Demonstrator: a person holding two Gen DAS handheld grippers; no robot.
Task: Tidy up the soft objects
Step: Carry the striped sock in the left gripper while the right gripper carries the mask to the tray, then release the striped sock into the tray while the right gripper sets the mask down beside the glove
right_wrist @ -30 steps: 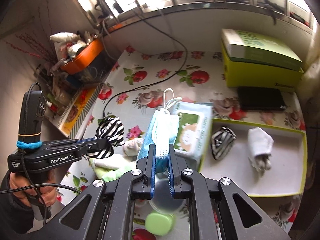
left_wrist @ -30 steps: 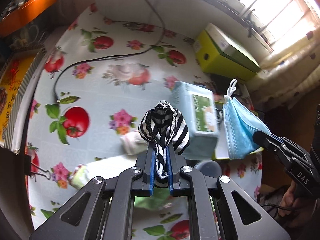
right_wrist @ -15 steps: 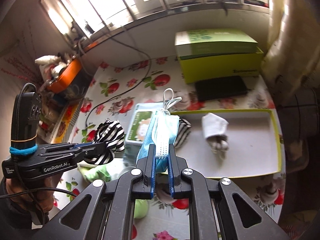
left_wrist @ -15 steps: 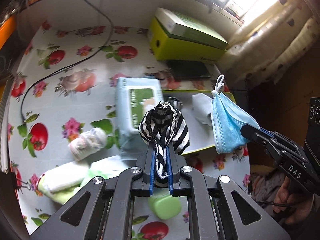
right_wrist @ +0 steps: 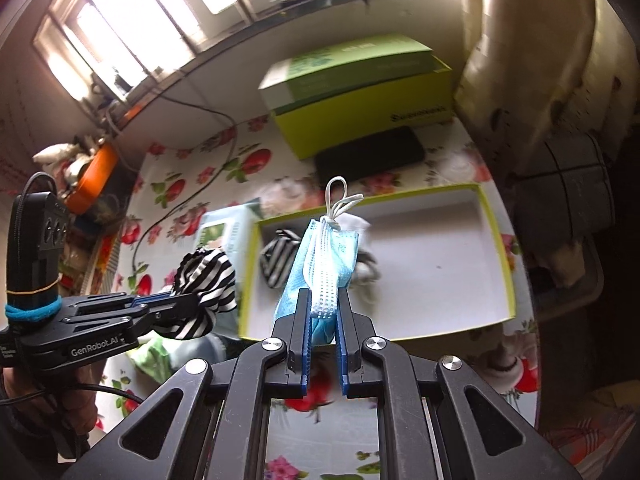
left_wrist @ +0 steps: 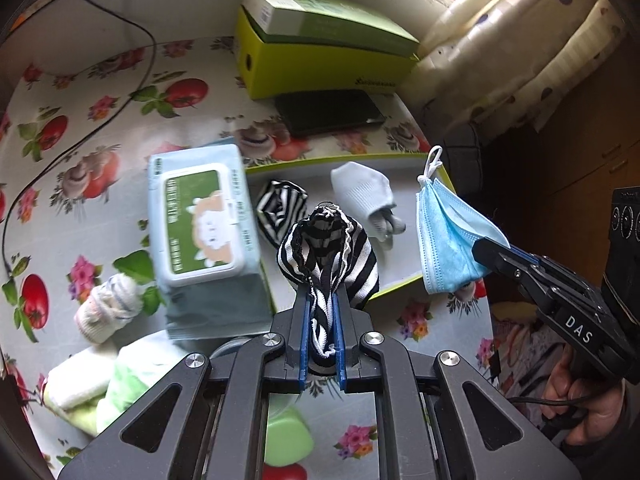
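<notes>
Far to the left of the left gripper [left_wrist: 320, 320], a pale rolled sock [left_wrist: 108, 312] and a stack of folded green and white cloths [left_wrist: 92, 384] lie on the flowered tablecloth [left_wrist: 100, 128], so they are not sorted yet. Just left of its fingers stands a wipes pack [left_wrist: 200, 232], perhaps also to be put away, though that is a guess. The left gripper is clamped on a black-and-white striped sock [left_wrist: 328, 264], held in the air over the near edge of the yellow-rimmed tray [right_wrist: 500, 248]. Ahead of it in the tray lie a second striped sock [left_wrist: 280, 208] and a white sock [left_wrist: 364, 192], touching the tray floor, well apart from each other. To the right, the right gripper [right_wrist: 323, 320] is closed on a folded blue face mask [right_wrist: 324, 264], ear loops up, hanging above the tray's left half. By my reading two items are placed, two are about to be dropped, and the sock and cloths remain.
</notes>
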